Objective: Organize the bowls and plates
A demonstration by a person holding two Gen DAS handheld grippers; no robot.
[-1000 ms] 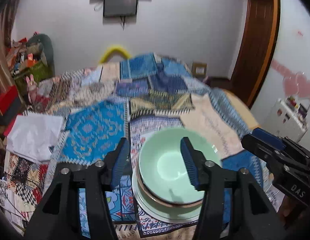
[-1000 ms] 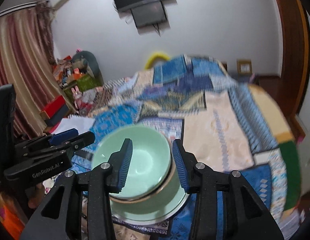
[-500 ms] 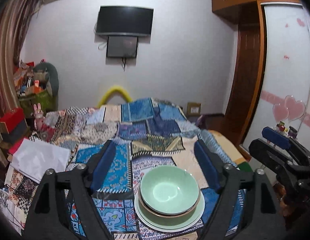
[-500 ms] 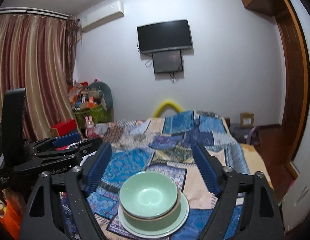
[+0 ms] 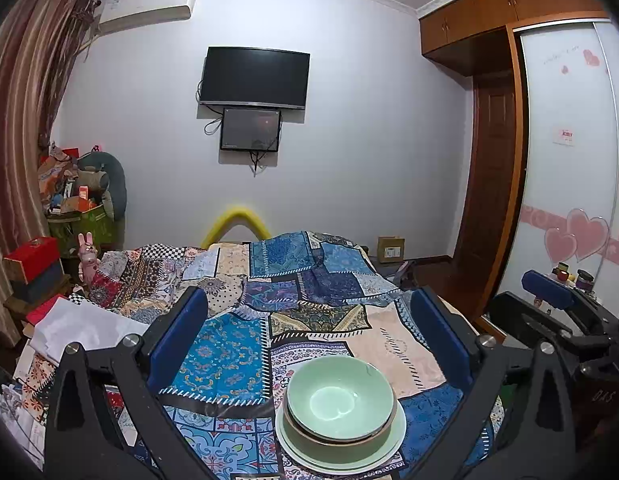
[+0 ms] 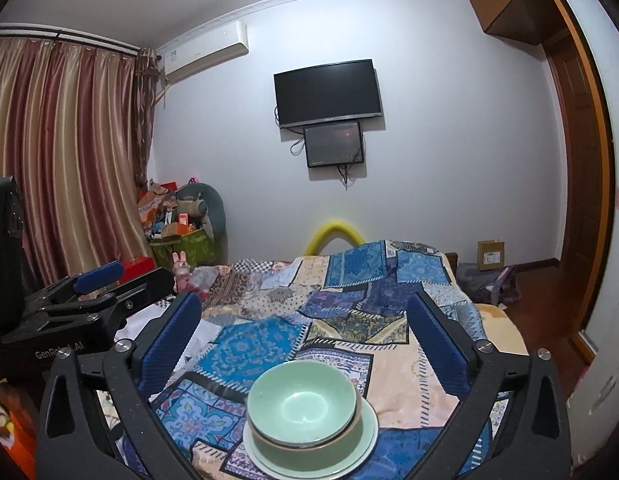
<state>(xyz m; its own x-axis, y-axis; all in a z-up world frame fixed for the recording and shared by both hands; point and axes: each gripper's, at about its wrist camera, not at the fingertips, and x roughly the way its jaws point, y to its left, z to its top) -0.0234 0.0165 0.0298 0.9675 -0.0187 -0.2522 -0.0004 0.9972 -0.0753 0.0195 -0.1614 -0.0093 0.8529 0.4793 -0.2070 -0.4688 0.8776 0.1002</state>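
Left wrist view: left gripper [image 5: 307, 344] w/ jaws opening, spread wide, nothing between the blue ribbed pads [image 5: 177, 344], which touch nothing. Below and ahead sits the stack: green bowl [image 5: 339, 398] nested in a brown-rimmed bowl [image 5: 337, 442], both on a pale green plate [image 5: 383, 450], near the front edge of a bed under a patchwork quilt [image 5: 229, 356]. Quilt is wrinkled cloth, mostly blue squares; lots of bare quilt behind and left of the stack. White paper [image 5: 77, 328] lies at the bed's left edge. Right gripper [image 5: 549, 320] juts in from the right, well apart from the bowls. TV [image 5: 254, 78] on the far wall, wooden wardrobe [image 5: 489, 160] at right.

Right wrist view: right gripper [image 6: 303, 340] also opening, jaws wide, holding nothing; same glossy round stack sits low between its fingers, untouched. Left gripper's black body [image 6: 89, 304] crowds the left side. Striped curtain [image 6: 61, 160] and a cluttered green box [image 6: 185, 246] stand past the bed's left corner; bare floor to the right
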